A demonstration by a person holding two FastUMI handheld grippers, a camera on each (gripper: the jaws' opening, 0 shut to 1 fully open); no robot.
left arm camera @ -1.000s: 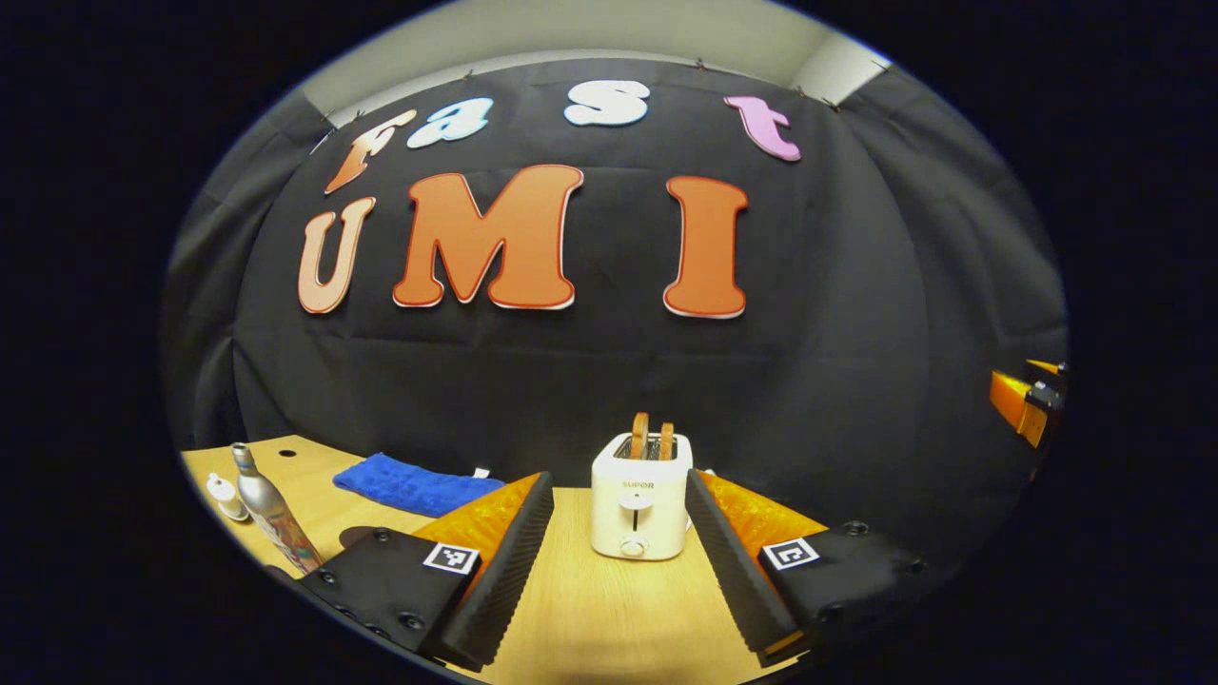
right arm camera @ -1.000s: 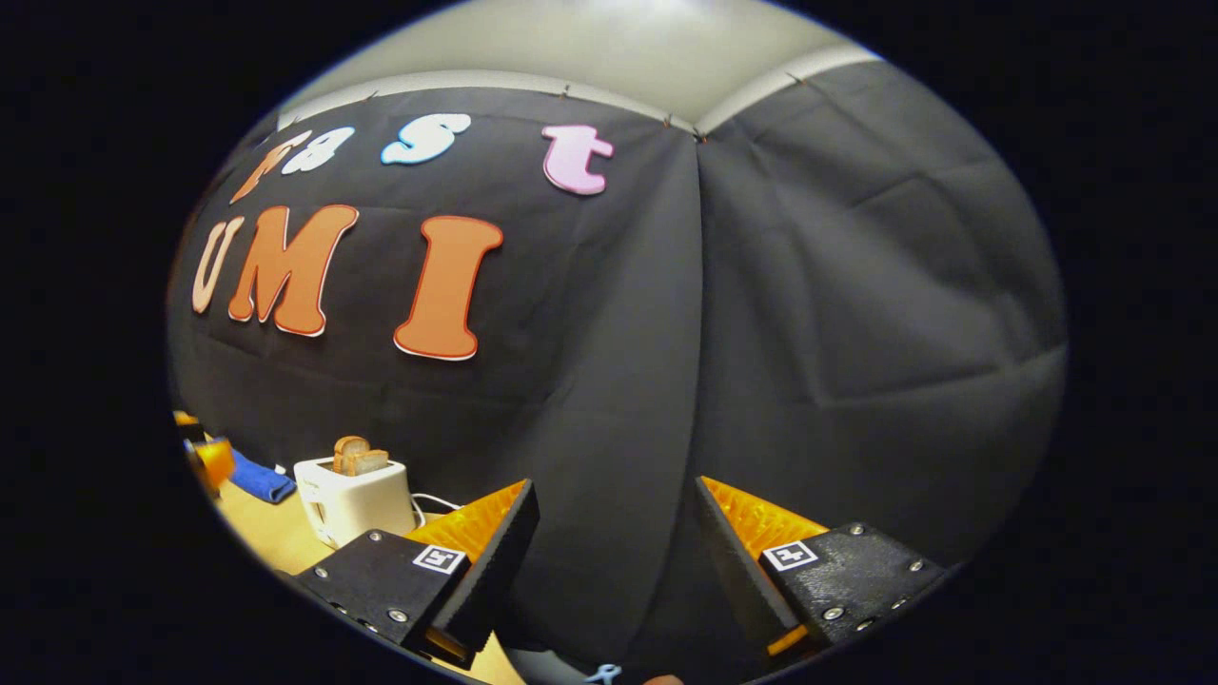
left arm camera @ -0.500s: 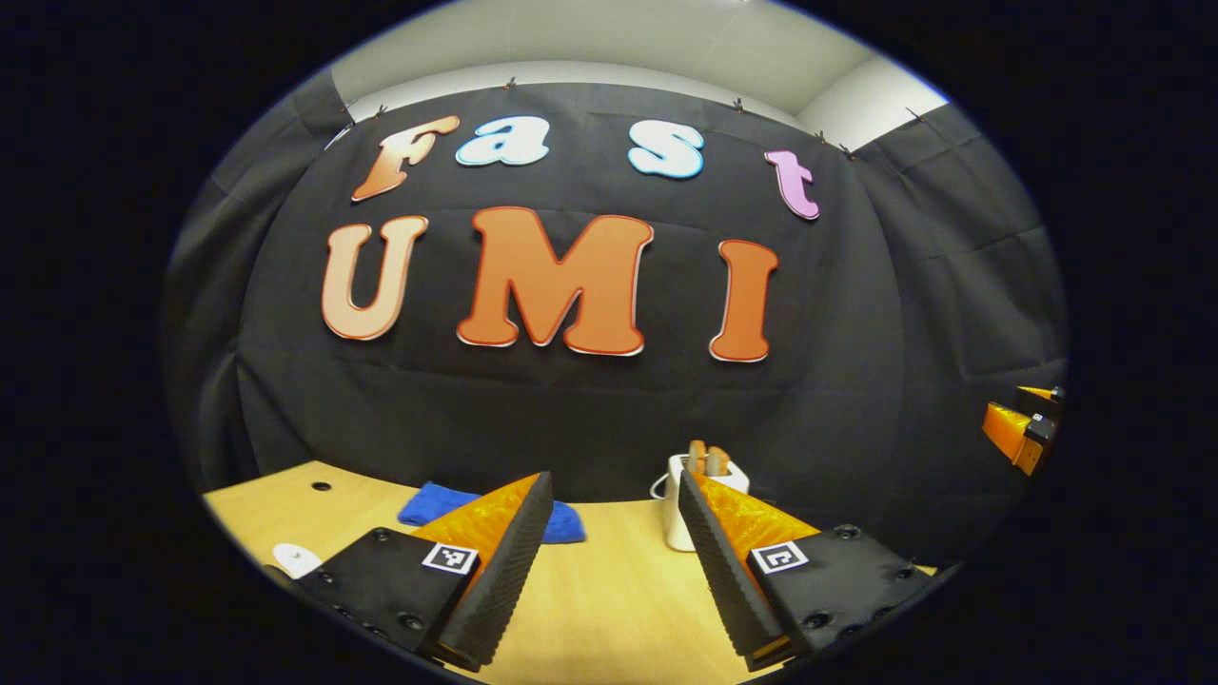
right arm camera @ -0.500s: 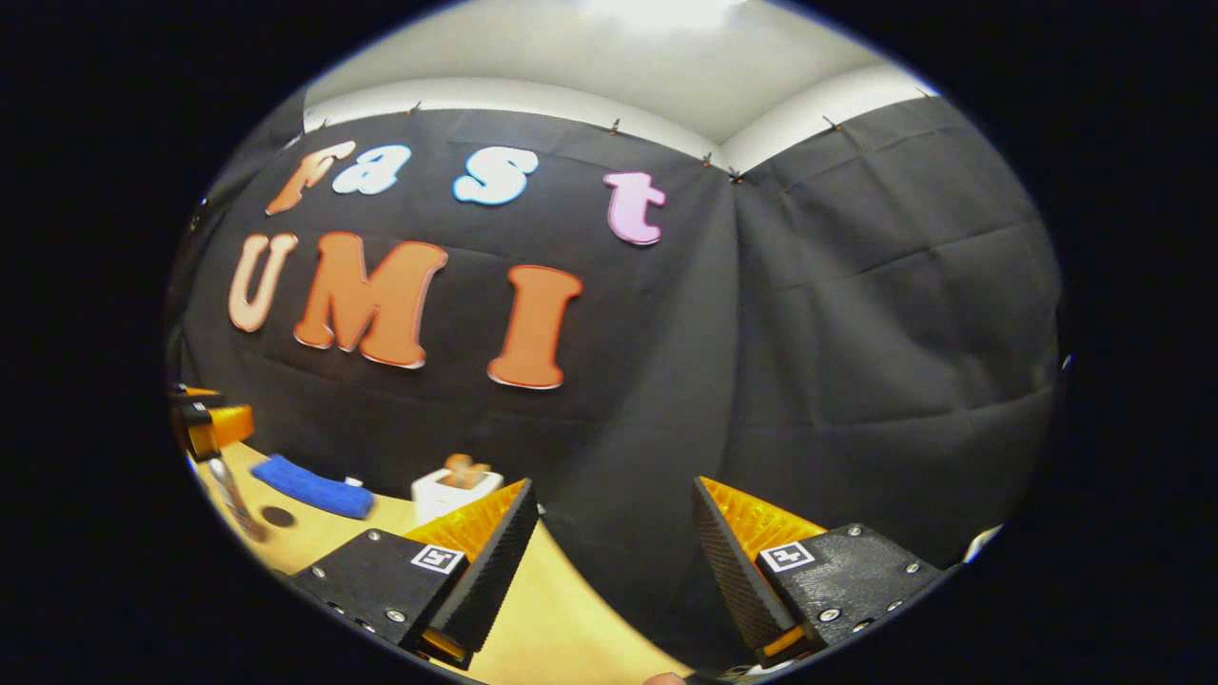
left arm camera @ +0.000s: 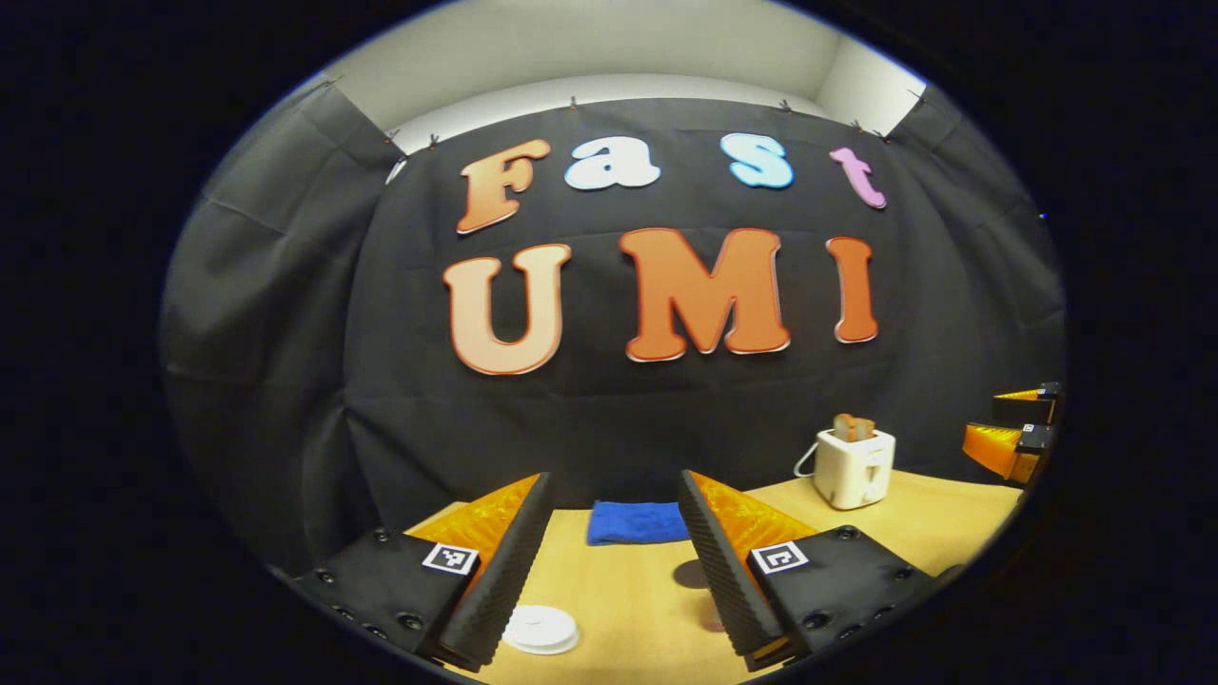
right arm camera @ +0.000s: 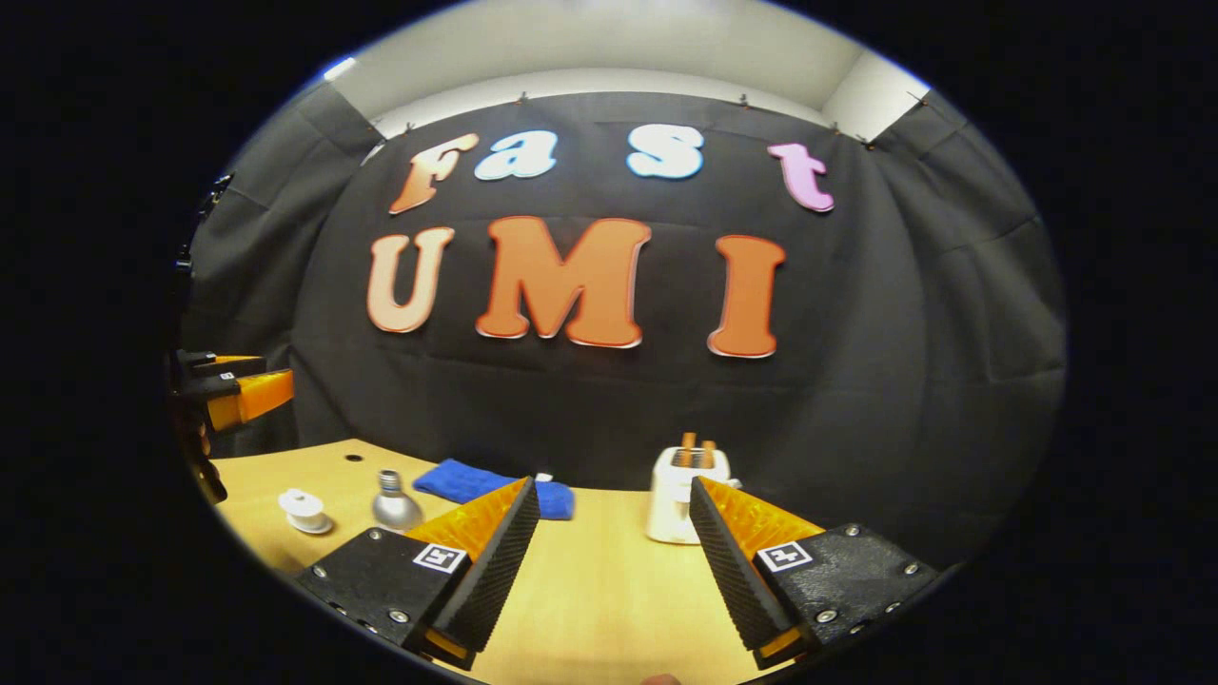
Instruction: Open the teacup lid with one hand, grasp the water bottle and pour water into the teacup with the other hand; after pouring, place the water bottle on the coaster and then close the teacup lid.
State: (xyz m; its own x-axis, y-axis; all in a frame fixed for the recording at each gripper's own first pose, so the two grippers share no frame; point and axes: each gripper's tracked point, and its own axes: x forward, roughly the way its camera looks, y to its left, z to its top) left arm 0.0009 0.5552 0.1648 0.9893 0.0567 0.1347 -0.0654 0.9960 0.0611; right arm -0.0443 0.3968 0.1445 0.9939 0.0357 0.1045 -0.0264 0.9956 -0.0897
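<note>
Right gripper view: the silver metal water bottle [right arm camera: 395, 504] is seen upright, neck up, on the wooden desk [right arm camera: 590, 590], beside the white lidded teacup [right arm camera: 304, 511]. Both the right hand-held gripper [right arm camera: 614, 542] and the left hand-held gripper [left arm camera: 609, 542] are held level above the desk, parted and gripping nothing.

Left gripper view: low over the desk [left arm camera: 618, 590], facing the back wall, angled toward its left part; towel [left arm camera: 636, 522] dead ahead at the far edge, toaster [left arm camera: 854, 464] off right. Right gripper view: also low, faces the wall square-on, toaster [right arm camera: 681, 491] near centre, towel [right arm camera: 476, 482] left. Shared: desk [right arm camera: 590, 599], towel, toaster, back wall; each sees the other gripper at its side edge.
</note>
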